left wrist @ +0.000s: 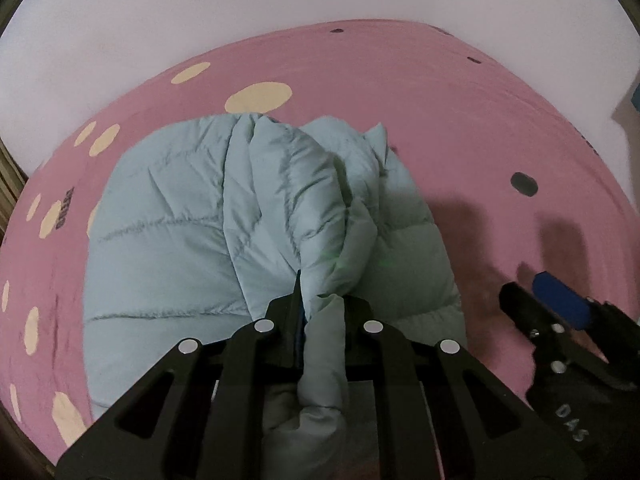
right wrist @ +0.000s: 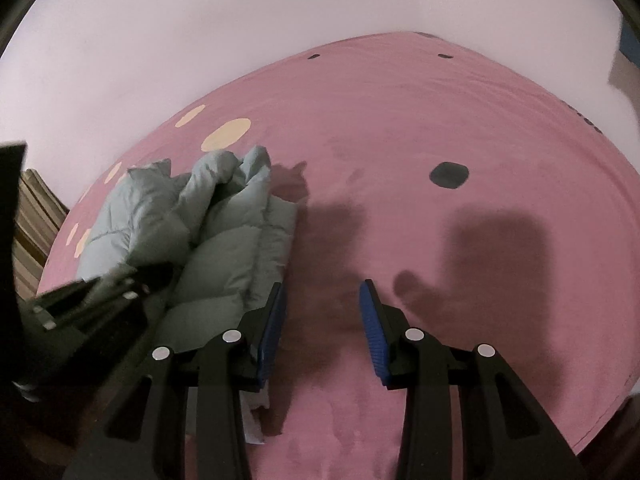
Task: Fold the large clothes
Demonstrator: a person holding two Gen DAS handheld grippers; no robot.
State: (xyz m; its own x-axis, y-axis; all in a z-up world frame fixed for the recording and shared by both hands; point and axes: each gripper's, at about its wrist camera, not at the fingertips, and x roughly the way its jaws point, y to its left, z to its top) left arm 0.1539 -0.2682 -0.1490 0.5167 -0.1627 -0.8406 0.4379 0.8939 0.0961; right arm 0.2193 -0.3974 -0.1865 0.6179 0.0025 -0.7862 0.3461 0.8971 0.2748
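**Left gripper pinching jacket fold, right gripper open on pink bed cover**

Light blue quilted puffer jacket lies bunched on a pink bed cover, used here as the landmark. Jacket sits on the left half of the cover in the left wrist view, puffy panels piled up into a ridge running toward the camera. In the right wrist view the jacket sits at the cover's left side, crumpled, several folds standing up

Left gripper is clamped on a rolled fold of the jacket, fabric squeezed between the two black fingers and bulging out behind them toward the camera. Right gripper has its jaws spread wide, nothing between them, blue pads facing each other over bare cover just right of the jacket edge; its left finger touches or nearly touches the jacket's edge, cannot tell which. Right gripper also shows at the lower right of the left wrist view

Surface: the cover is pink with cream ovals on its left part beyond the jacket and dark ovals on its right part. Dark gripper shadows fall on the cover right of the jacket. Small dark print on the cover's left edge, unreadable

Room: pale plain wall behind the cover's far edge, striped brownish surface past its left edge
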